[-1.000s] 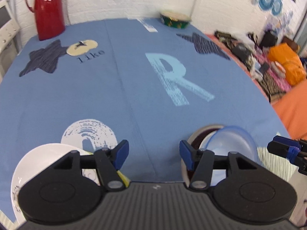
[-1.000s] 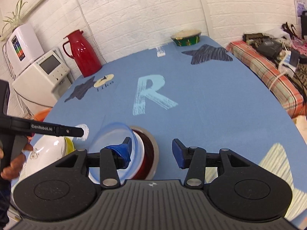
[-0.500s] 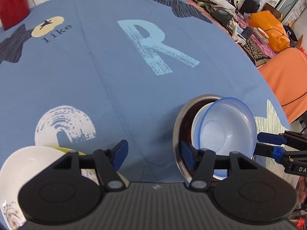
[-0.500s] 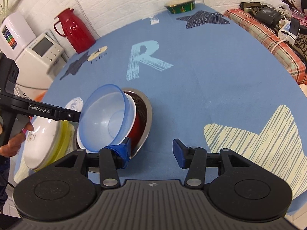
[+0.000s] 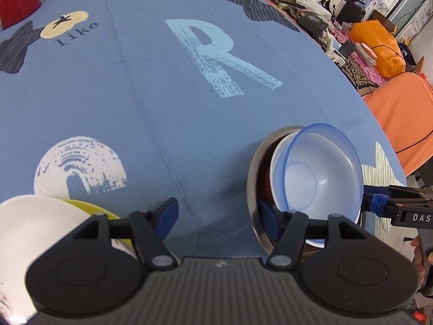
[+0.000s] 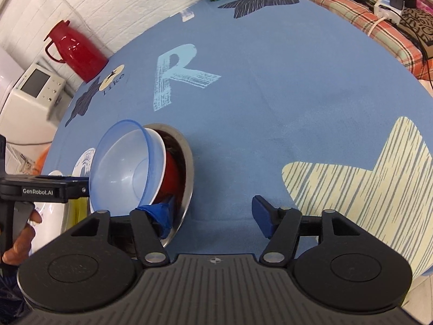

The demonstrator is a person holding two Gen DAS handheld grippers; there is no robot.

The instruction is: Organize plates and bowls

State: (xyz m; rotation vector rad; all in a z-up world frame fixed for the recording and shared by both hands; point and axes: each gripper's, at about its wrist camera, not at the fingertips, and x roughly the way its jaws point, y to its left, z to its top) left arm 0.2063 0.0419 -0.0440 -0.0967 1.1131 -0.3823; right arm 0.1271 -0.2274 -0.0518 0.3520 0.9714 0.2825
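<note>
Blue tablecloth (image 6: 270,103) carries the stacked blue bowl (image 6: 124,168) just left of the gaping right claw (image 6: 213,216); left claw (image 5: 216,216) gapes too.

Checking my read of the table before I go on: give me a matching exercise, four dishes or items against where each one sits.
Things:
1. blue bowl
2. metal bowl
3. red thermos
4. white bowl

Places:
A. outermost of the nested stack
B. near left, over a yellow dish
C. top of the nested stack, tilted
D. far left edge of the table, by the wall

Pairs: 1-C, 2-A, 3-D, 4-B
</note>
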